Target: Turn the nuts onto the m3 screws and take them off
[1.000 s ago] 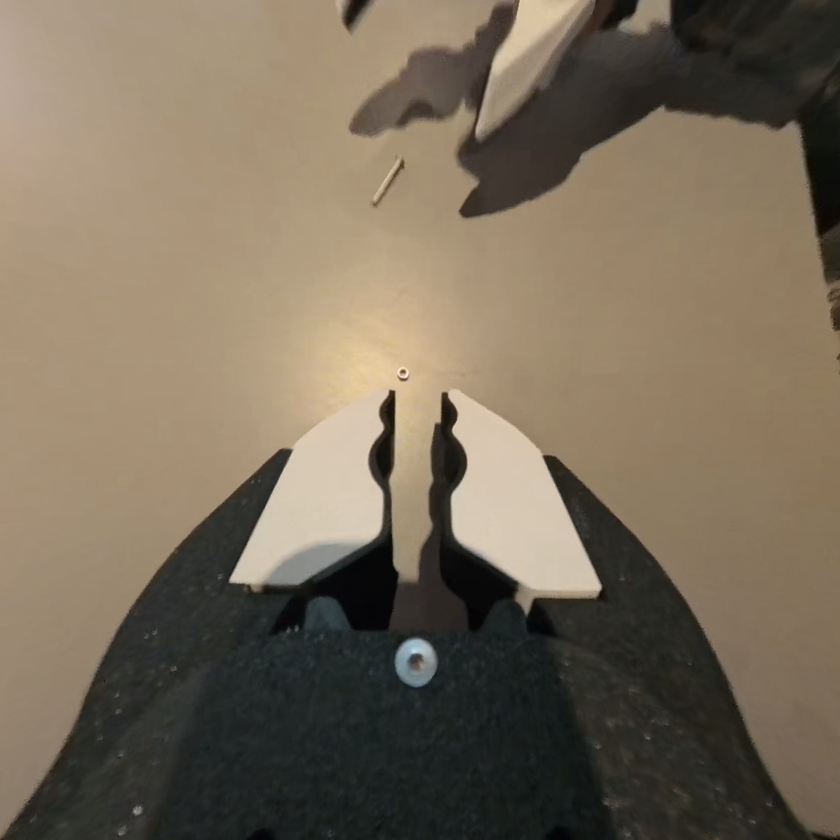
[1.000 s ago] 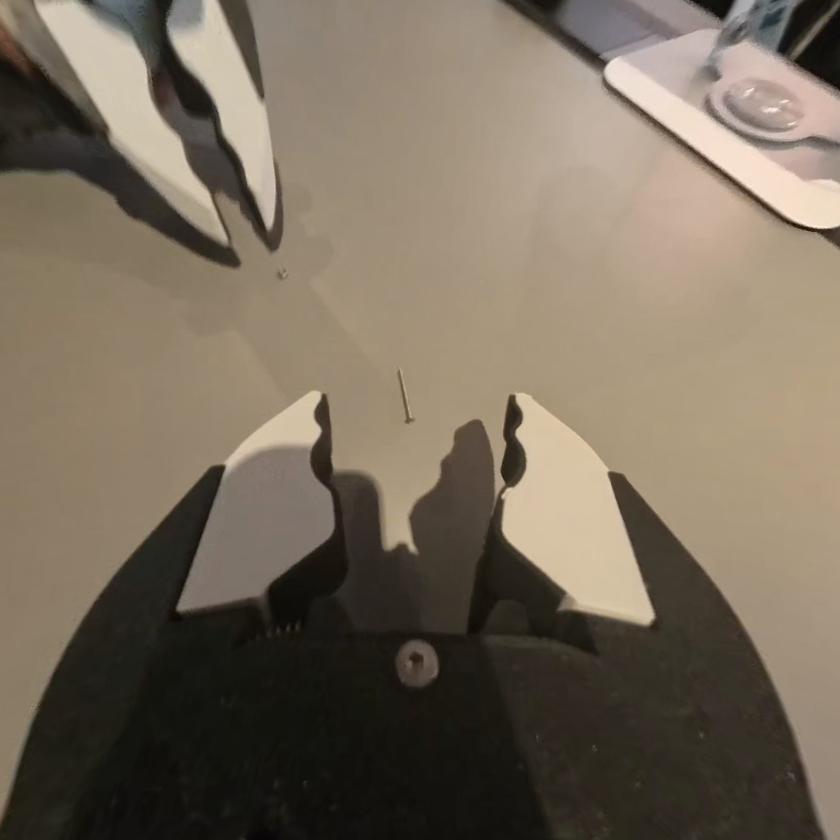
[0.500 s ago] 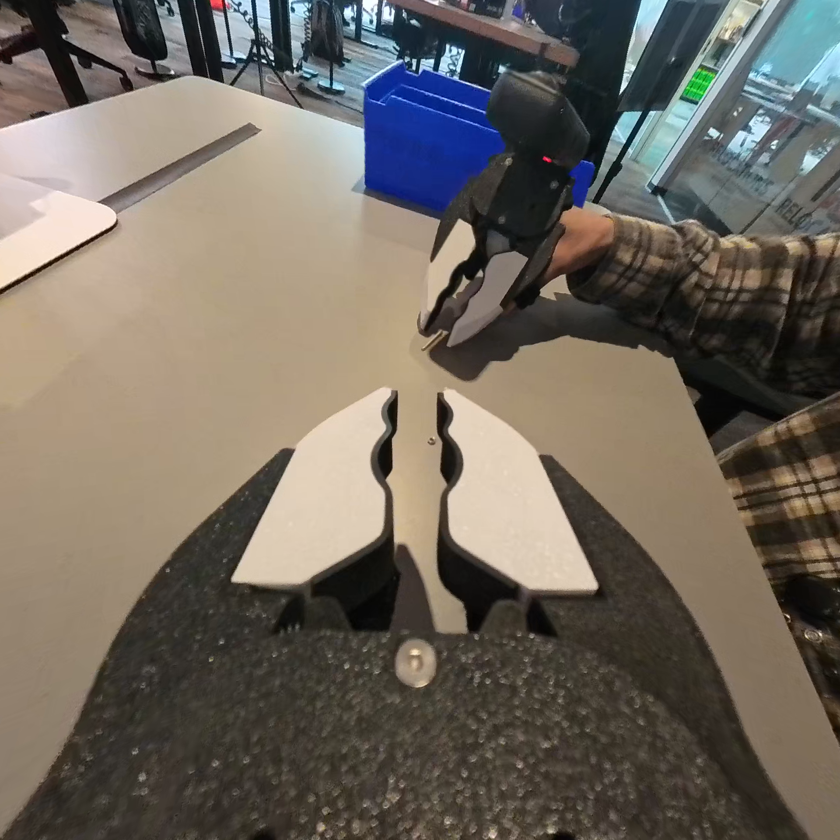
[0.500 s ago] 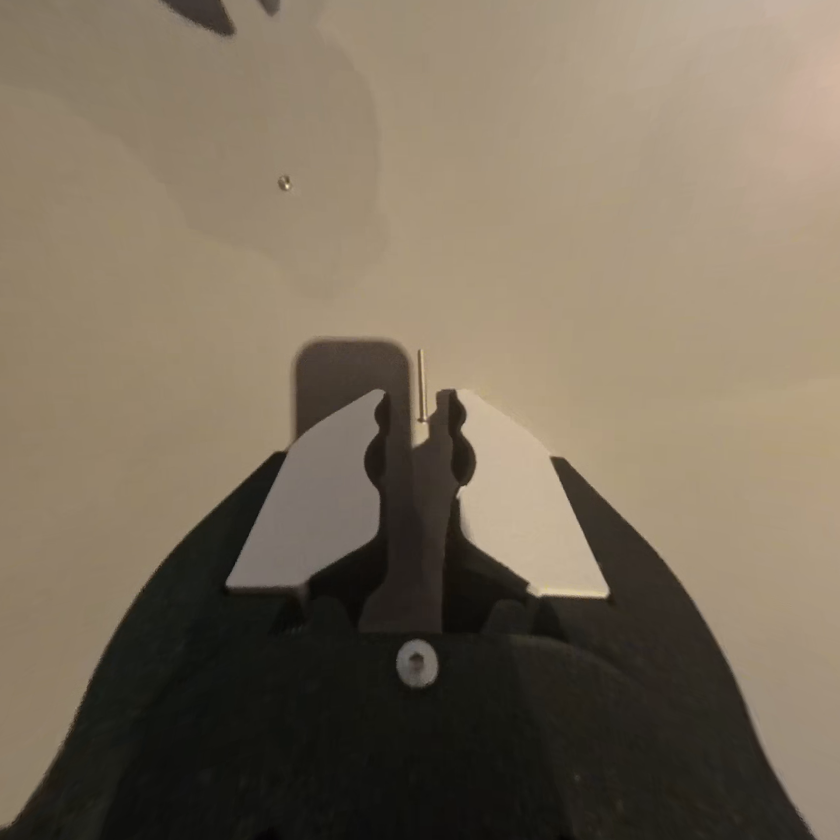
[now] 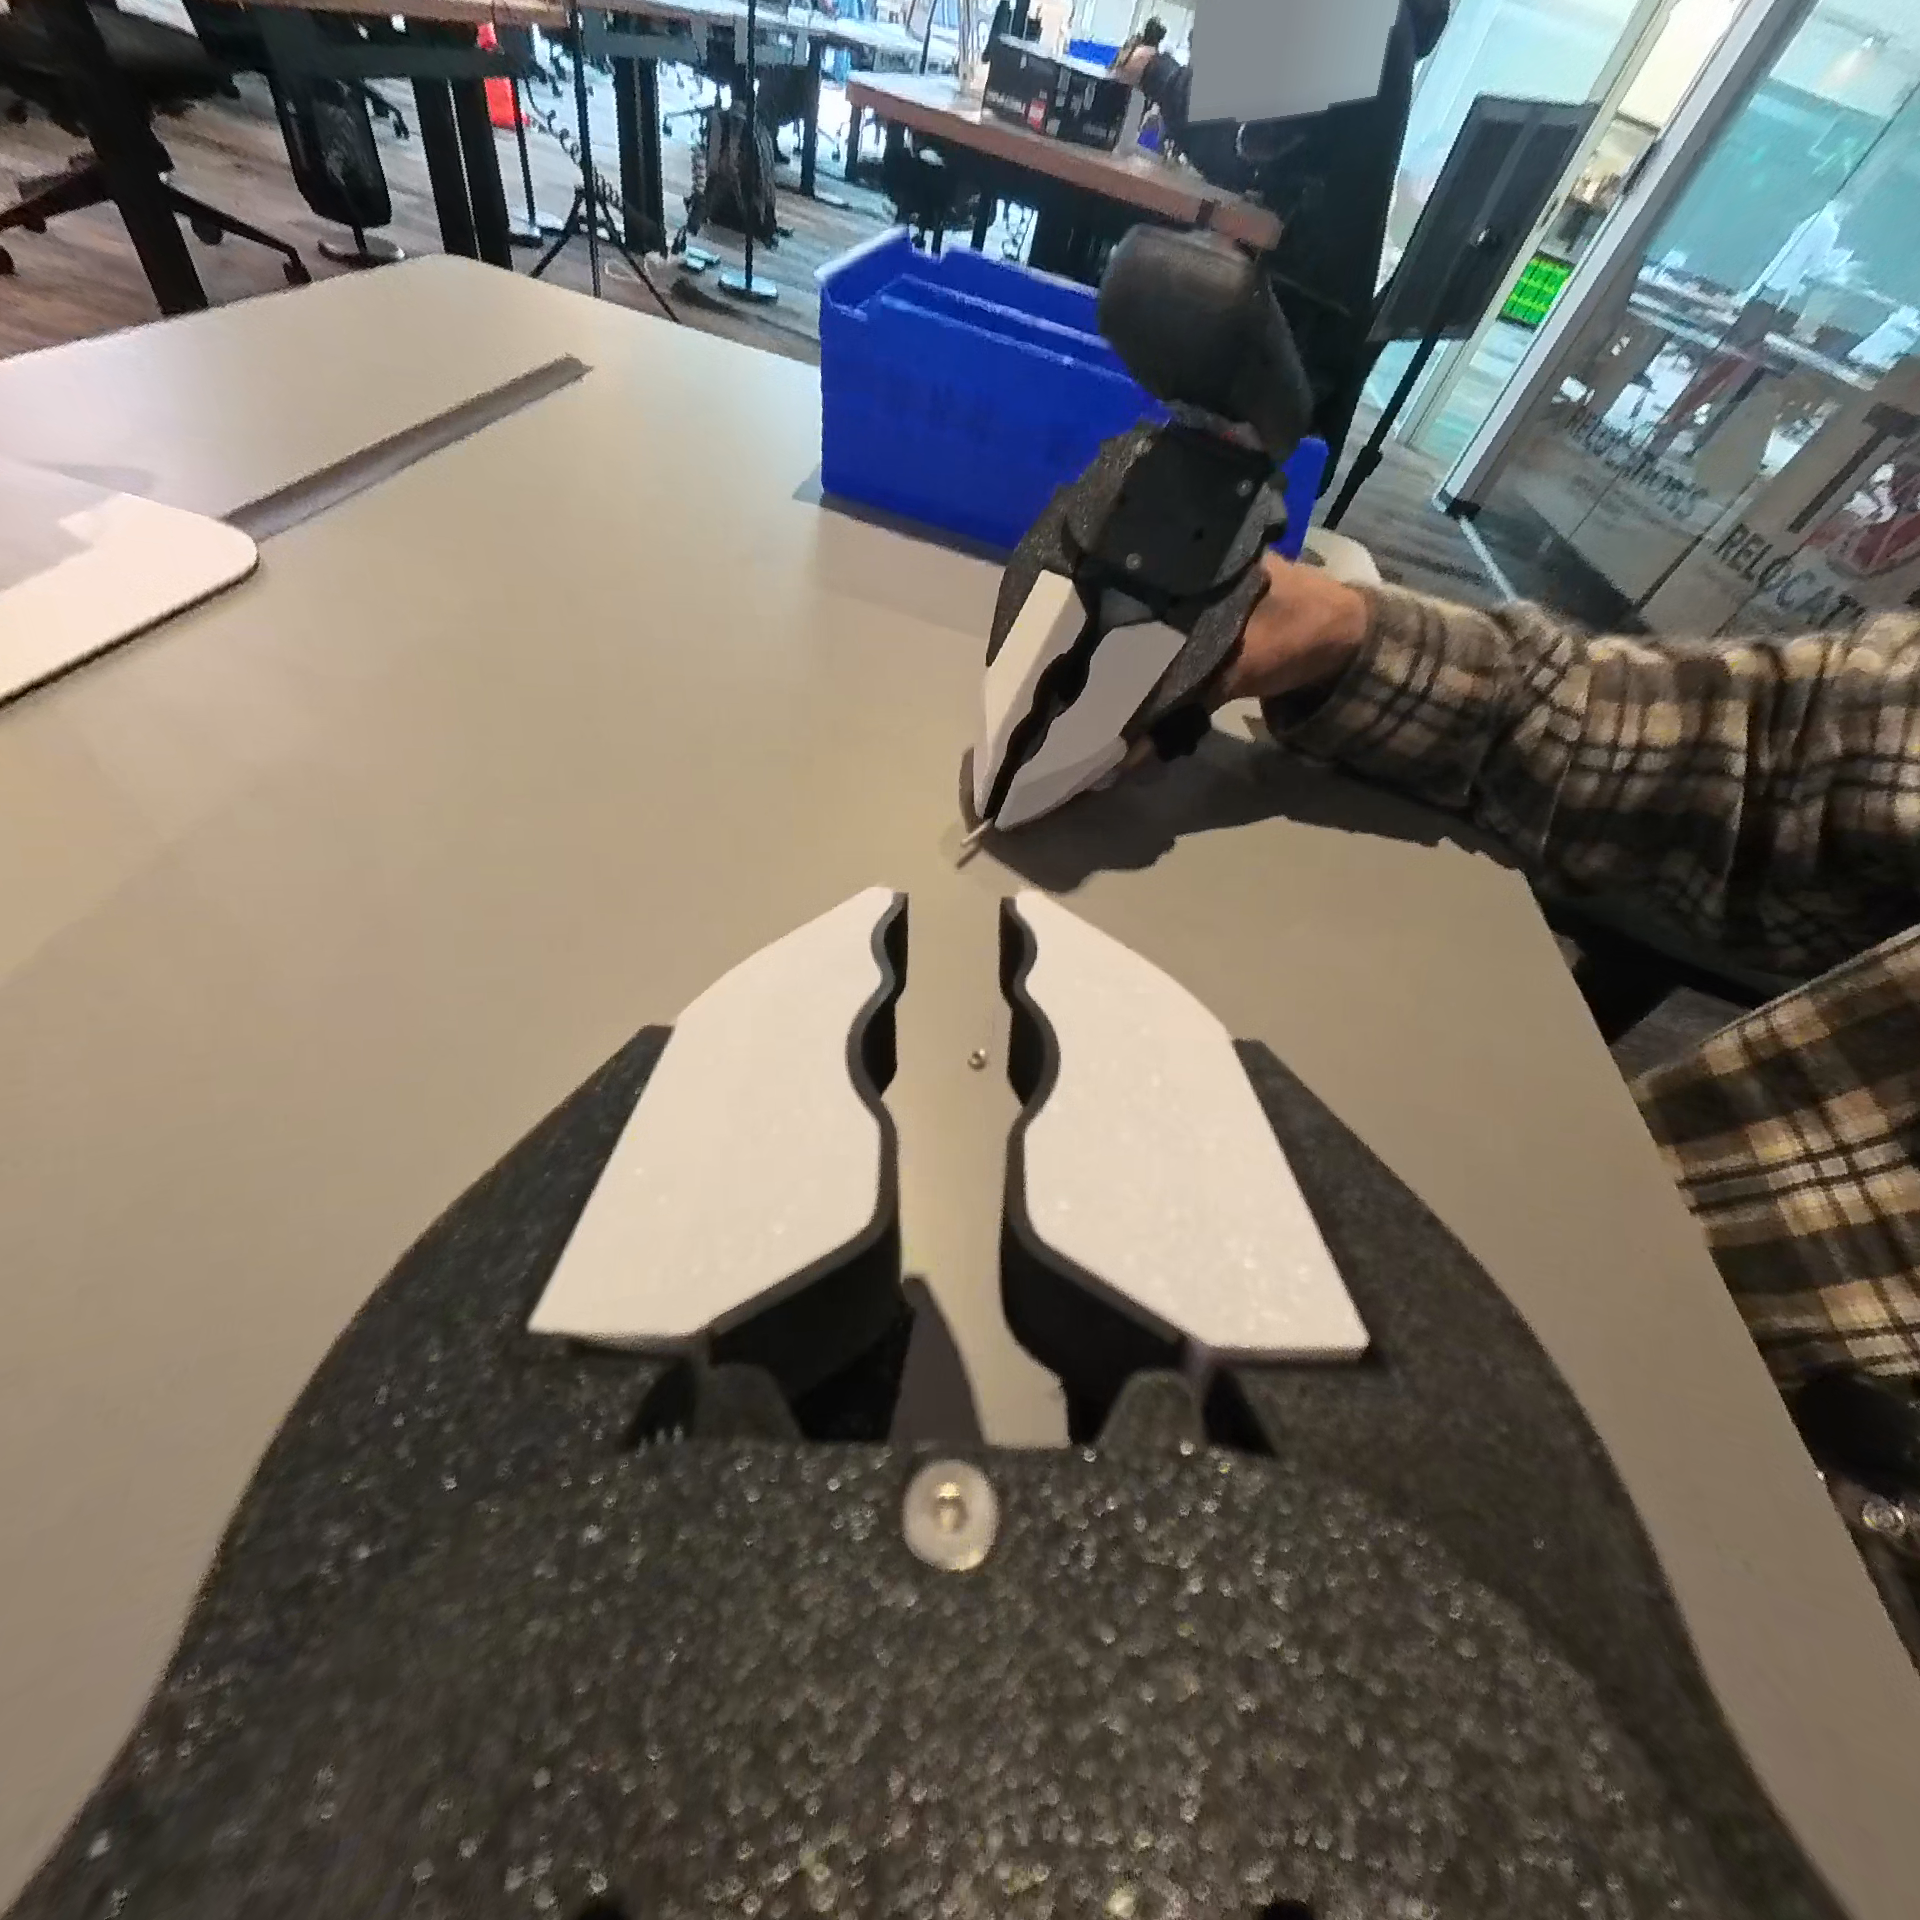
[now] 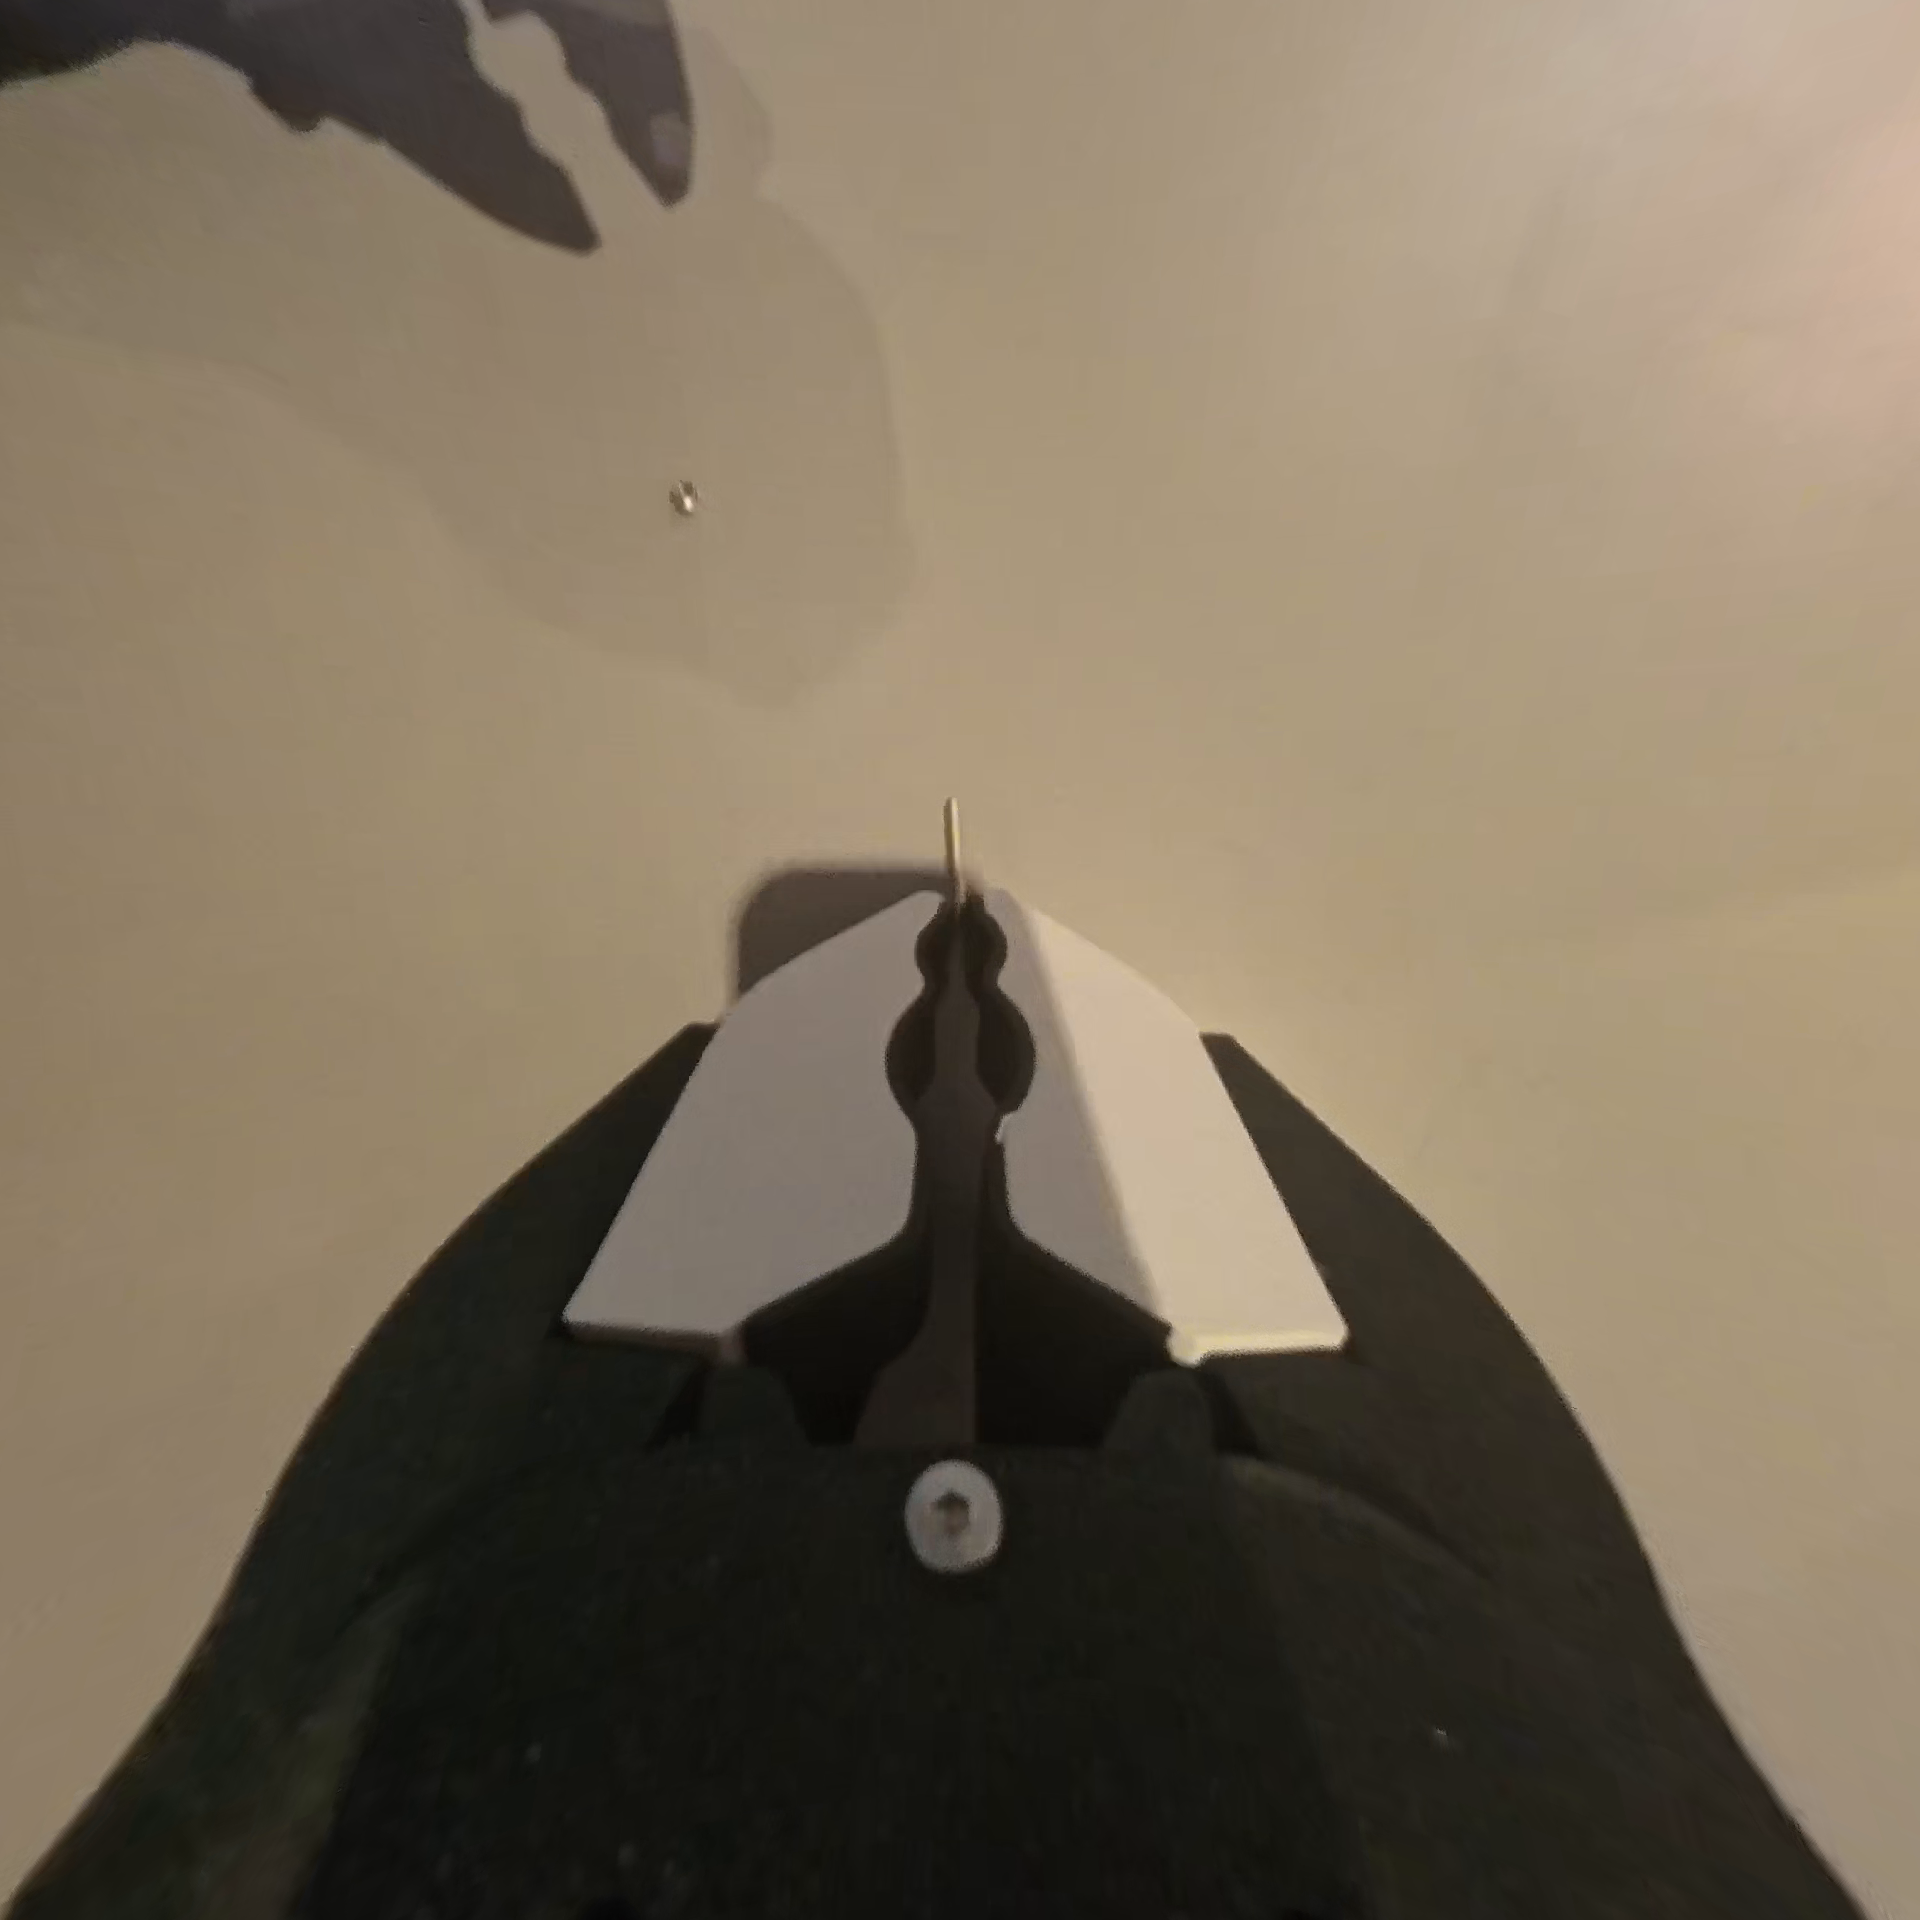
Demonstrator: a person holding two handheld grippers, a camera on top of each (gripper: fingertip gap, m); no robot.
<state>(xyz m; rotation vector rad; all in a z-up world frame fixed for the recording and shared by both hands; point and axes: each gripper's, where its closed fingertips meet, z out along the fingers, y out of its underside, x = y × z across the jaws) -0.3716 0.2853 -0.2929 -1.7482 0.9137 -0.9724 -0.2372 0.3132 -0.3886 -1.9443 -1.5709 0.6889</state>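
A tiny metal nut (image 5: 977,1058) lies on the grey table (image 5: 468,727), between the two white fingers of my left gripper (image 5: 951,909), which is open and hovers over it. The nut also shows in the right wrist view (image 6: 683,497), far ahead on the left. My right gripper (image 6: 961,902) is shut on a thin m3 screw (image 6: 953,844) whose shaft sticks out past the fingertips, low against the table. In the left wrist view the right gripper (image 5: 992,826) points down at the table with the screw (image 5: 972,836) at its tips.
A blue bin (image 5: 987,405) stands at the table's far edge behind the right gripper. A white tray (image 5: 104,592) lies at the left. A person's plaid sleeve (image 5: 1621,748) reaches in from the right. The table's right edge (image 5: 1621,1091) is close. The tips of one gripper are about 15 centimetres away from the tips of the other.
My right gripper has closed on the screw, from wide open a second ago. My left gripper has tilted up and moved forward over the nut, which now sits between its fingers.
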